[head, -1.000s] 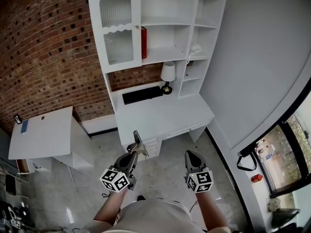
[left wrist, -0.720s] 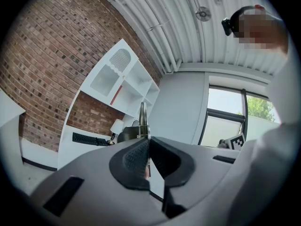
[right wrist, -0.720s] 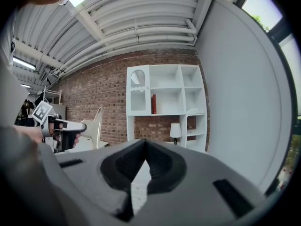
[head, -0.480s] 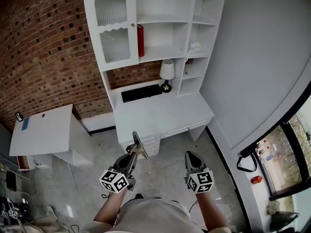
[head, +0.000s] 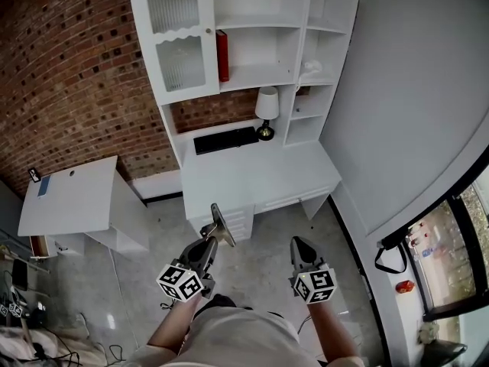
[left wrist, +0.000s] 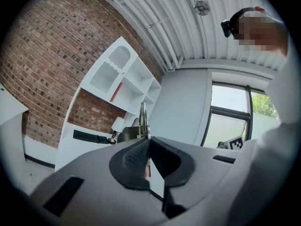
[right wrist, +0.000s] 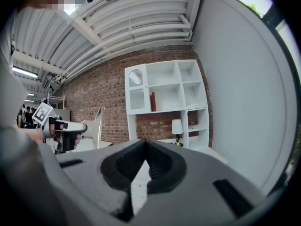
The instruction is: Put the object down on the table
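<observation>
My left gripper (head: 212, 244) is shut on a thin, flat, tan object (head: 220, 225) that sticks up and forward out of its jaws, held in the air over the floor. In the left gripper view the jaws (left wrist: 146, 140) are pressed together and the object's (left wrist: 142, 120) narrow edge rises above them. My right gripper (head: 299, 244) is level with it on the right, shut with nothing in it; its pads meet in the right gripper view (right wrist: 145, 143). The white desk (head: 267, 182) stands ahead of both, some way off.
On the desk's back edge lie a black keyboard (head: 225, 139) and a small lamp (head: 266, 111), under white shelves with a red book (head: 222, 54). A smaller white table (head: 69, 199) stands left. A grey wall and a window (head: 451, 258) close the right side.
Both grippers keep their places and the left one keeps its hold on the object. The head view has shifted slightly, with the desk now a little lower in the picture.
</observation>
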